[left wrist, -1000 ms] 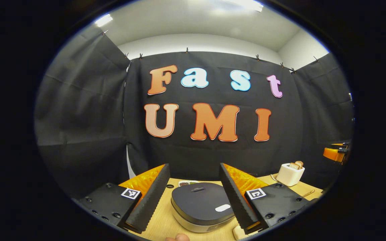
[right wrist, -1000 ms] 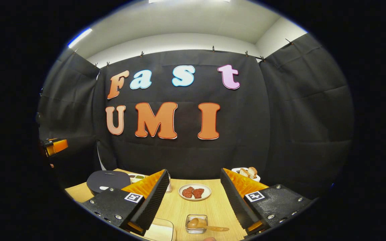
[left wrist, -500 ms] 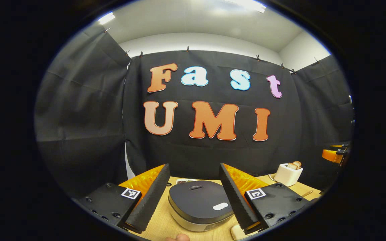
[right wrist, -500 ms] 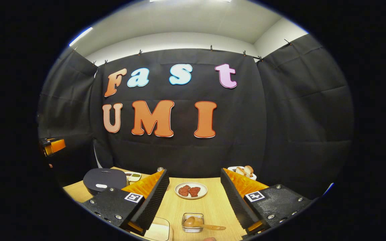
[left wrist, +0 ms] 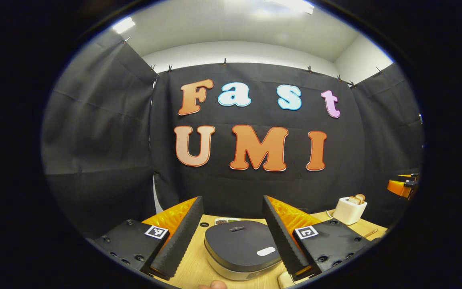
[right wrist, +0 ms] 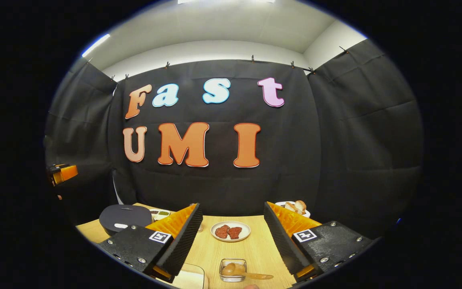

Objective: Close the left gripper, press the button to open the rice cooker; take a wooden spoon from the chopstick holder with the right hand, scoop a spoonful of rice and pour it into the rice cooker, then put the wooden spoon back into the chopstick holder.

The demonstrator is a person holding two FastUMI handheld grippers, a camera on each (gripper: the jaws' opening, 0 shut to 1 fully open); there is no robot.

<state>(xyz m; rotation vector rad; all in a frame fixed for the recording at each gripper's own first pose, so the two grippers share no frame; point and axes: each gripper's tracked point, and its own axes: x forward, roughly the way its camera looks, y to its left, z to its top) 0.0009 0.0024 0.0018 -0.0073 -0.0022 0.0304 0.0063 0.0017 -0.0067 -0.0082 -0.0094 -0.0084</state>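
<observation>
The rice cooker (left wrist: 239,243) sits low between my left gripper's fingers, its dark lid shut and a white button (left wrist: 266,251) near the front right. My left gripper (left wrist: 231,199) hovers above and before it, open and holding nothing. In the right gripper view the cooker (right wrist: 124,216) stands at the far left. The wooden spoon (right wrist: 241,271) lies with its bowl in a small glass holder (right wrist: 233,269) near the table's front edge. My right gripper (right wrist: 232,205) is open above it, apart from the spoon.
On the wooden table (right wrist: 255,249) there are a plate of meat (right wrist: 230,231), a white toaster with bread (left wrist: 349,210), a small condiment tray (left wrist: 225,220) behind the cooker, and a clear container with white contents (right wrist: 189,277). A fingertip (left wrist: 213,285) shows at the bottom edge.
Both views have only shifted slightly up and back down. Both grippers stay open and nothing on the table has moved.
</observation>
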